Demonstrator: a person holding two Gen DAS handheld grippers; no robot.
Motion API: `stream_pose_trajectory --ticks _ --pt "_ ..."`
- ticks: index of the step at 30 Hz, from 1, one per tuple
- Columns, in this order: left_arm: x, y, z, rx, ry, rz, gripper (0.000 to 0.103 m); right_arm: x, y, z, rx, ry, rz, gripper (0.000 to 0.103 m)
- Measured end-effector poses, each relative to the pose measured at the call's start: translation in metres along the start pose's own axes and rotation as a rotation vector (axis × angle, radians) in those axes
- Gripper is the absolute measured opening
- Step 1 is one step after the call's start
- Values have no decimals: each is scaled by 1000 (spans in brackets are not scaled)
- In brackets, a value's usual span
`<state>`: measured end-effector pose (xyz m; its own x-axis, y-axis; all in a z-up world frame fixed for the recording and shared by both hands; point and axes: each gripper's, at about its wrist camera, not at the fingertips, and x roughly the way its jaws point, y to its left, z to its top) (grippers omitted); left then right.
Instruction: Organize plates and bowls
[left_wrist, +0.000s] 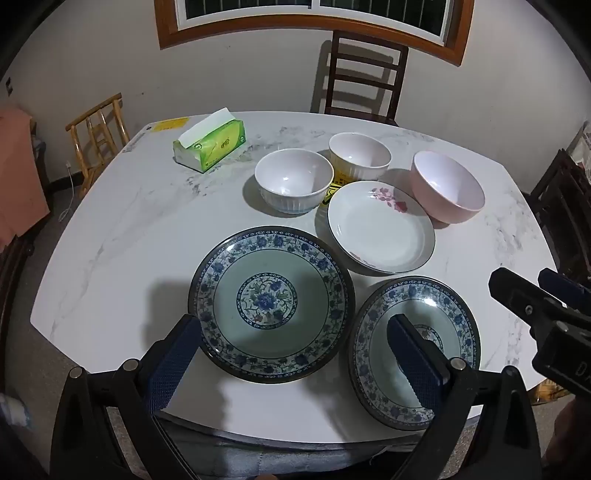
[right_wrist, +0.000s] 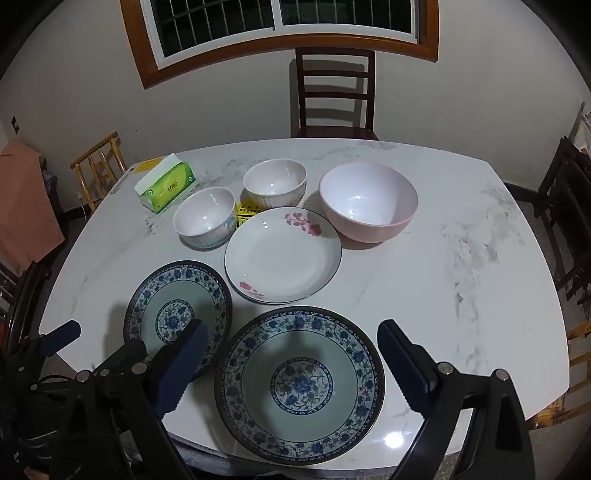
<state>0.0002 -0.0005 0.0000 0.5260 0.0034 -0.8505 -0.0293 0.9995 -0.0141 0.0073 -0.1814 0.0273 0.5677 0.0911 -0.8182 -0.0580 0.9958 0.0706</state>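
- Left wrist view shows the left gripper (left_wrist: 291, 345) held above the near edge of the marble table (left_wrist: 122, 236). Its blue fingers (left_wrist: 175, 363) are spread wide and hold nothing.
- A blue flower plate (left_wrist: 271, 304) lies flat just past those fingers.
- A second blue flower plate (left_wrist: 415, 350) lies right beside it, near the table edge.
- The right gripper (right_wrist: 291, 360) hangs over that second plate, wide apart and empty too.
- A white plate with pink flowers (left_wrist: 380, 229) lies behind the two blue plates.
- Two white ribbed bowls (left_wrist: 293, 181) (left_wrist: 360, 155) stand behind it, close together.
- A pink bowl (left_wrist: 447, 186) stands right of the white plate, close by it.
- A green tissue box (left_wrist: 210, 146) sits at the far left of the table, well apart from the dishes.
- A dark wooden chair (left_wrist: 364, 75) stands behind the table.
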Motion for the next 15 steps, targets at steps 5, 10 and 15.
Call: stream_pose_trajectory --ticks 5,10,15 --pt "-1 2 -1 -17 -8 -10 99 0 7 -1 -19 -11 -16 95" --pt "1 -6 -3 -19 -4 -12 99 1 5 -5 -18 -16 9 95" --pt "3 -4 -2 -12 1 -12 99 1 6 -4 -20 -11 10 95"
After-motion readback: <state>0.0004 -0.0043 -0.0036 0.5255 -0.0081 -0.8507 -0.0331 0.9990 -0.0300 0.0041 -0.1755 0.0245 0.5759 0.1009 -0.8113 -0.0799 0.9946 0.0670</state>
